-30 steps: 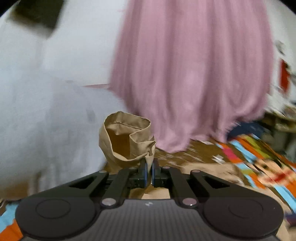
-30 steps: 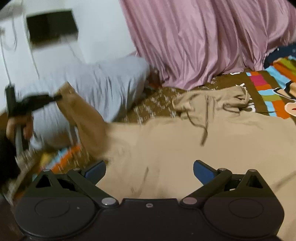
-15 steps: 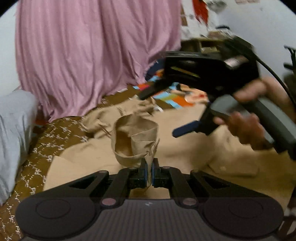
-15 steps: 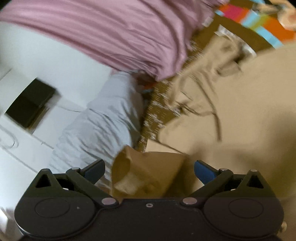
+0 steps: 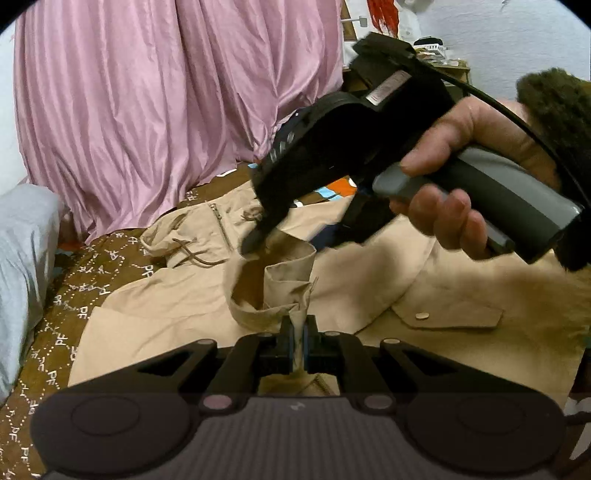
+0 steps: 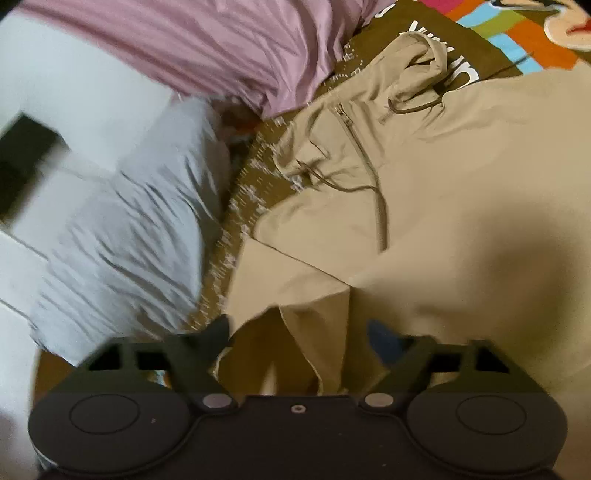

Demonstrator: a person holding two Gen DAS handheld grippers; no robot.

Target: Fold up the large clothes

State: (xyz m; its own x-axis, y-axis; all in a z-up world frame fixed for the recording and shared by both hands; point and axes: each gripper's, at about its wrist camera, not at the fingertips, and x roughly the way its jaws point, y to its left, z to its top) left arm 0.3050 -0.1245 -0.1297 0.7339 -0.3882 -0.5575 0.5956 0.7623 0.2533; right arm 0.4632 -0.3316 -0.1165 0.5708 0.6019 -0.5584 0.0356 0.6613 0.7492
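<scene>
A large tan hooded jacket [image 5: 424, 280] lies spread on the bed, hood and drawstrings toward the pink curtain; it also fills the right wrist view [image 6: 461, 192]. My left gripper [image 5: 298, 332] is shut on the jacket's sleeve cuff [image 5: 273, 280], which stands up as an open tube just ahead of it. My right gripper [image 5: 295, 236] reaches in from the right, one fingertip at the cuff's far rim. In its own view the right gripper [image 6: 299, 332] is open, with the cuff [image 6: 295, 343] between its fingers.
A pink curtain [image 5: 166, 103] hangs behind the bed. A grey pillow [image 6: 122, 236] lies at the left edge. The brown patterned bedspread [image 5: 74, 295] shows around the jacket, with colourful print [image 6: 524, 33] at the far side.
My left gripper swung right with the cuff, from facing the pillow to facing the jacket. My right gripper came down to the cuff, which now sits between its open fingers.
</scene>
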